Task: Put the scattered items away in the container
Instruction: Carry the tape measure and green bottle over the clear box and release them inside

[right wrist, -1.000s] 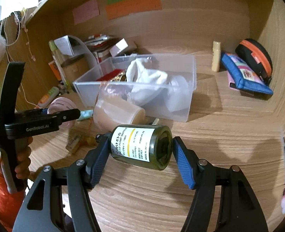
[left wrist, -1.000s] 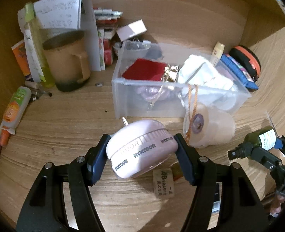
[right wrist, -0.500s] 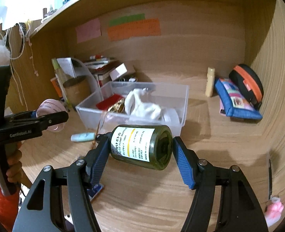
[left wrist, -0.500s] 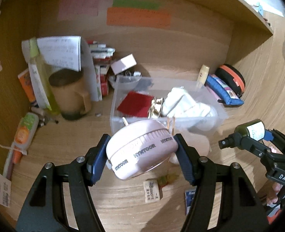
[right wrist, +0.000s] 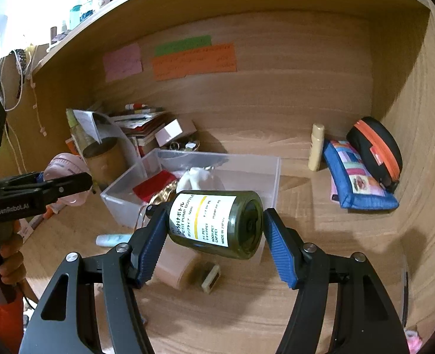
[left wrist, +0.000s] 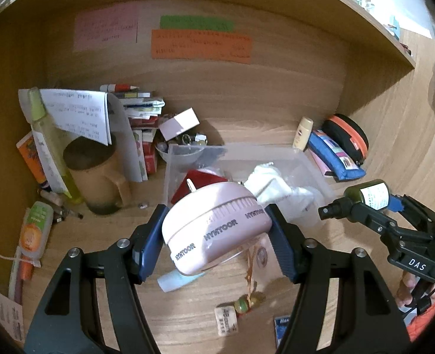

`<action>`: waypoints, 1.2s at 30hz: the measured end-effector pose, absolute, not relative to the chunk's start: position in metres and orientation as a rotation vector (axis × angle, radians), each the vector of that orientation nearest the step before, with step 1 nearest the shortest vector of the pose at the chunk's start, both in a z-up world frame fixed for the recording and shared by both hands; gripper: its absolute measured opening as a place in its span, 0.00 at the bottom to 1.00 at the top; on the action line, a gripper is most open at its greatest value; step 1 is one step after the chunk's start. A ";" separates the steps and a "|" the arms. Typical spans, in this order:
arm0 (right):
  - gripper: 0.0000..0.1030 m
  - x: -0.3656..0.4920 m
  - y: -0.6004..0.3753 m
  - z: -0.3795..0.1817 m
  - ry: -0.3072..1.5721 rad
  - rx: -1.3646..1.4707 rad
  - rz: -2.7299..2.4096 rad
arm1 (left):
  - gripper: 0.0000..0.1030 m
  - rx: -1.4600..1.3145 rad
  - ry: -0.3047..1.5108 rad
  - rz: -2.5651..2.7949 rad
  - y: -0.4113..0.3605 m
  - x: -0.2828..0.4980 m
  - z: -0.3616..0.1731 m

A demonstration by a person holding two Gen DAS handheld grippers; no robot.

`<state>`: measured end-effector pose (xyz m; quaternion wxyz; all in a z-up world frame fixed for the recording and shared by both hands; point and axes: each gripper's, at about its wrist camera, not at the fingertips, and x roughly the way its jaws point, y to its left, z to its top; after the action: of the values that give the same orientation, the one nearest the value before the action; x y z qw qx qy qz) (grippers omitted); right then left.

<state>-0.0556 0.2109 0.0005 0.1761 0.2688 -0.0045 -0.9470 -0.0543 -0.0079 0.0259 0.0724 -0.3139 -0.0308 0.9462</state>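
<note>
My left gripper [left wrist: 217, 236] is shut on a round pink HYNTOOR device [left wrist: 214, 227], held in the air in front of the clear plastic container [left wrist: 314, 168]. My right gripper [right wrist: 214, 227] is shut on a dark green pump bottle [right wrist: 217, 224] lying sideways between the fingers, also lifted, in front of the container [right wrist: 247, 171]. The container holds a red item [right wrist: 155, 185], a gold item and white cloth [right wrist: 196, 177]. The bottle also shows at the right of the left wrist view [left wrist: 368, 196]. The pink device shows at the left of the right wrist view [right wrist: 65, 168].
On the desk below lie a light blue tube [left wrist: 179, 280], a tape roll [right wrist: 173, 265], a small tag with a bead [left wrist: 235, 309] and a small block [right wrist: 210, 277]. A brown mug [left wrist: 99, 183], papers and books stand at the back left. A blue pouch [right wrist: 356, 180], a black-orange case [right wrist: 376, 150] and a cream tube [right wrist: 316, 147] sit at the right.
Both grippers have risen and pulled back from the desk with their objects still held. The container and the loose items now look farther and lower.
</note>
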 end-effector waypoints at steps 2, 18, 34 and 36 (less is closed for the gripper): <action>0.60 -0.060 0.210 0.002 -0.013 0.756 -2.680 | 0.64 -0.938 -0.093 2.847 -0.009 -0.060 0.029; 0.60 -0.106 0.186 -0.005 0.027 0.809 -2.638 | 0.64 -0.968 -0.110 2.841 -0.010 -0.108 0.022; 0.60 -0.133 0.171 -0.038 0.031 0.917 -2.571 | 0.64 -1.109 -0.083 2.774 -0.006 -0.148 -0.017; 0.60 -0.134 0.170 -0.041 0.036 0.928 -2.564 | 0.64 -1.122 -0.079 2.769 -0.005 -0.151 -0.020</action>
<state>-0.1344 0.1704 -0.0411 0.2056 0.3330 0.0128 -0.9201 -0.1509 -0.0048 -0.0203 0.0762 -0.3743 -0.0265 0.9238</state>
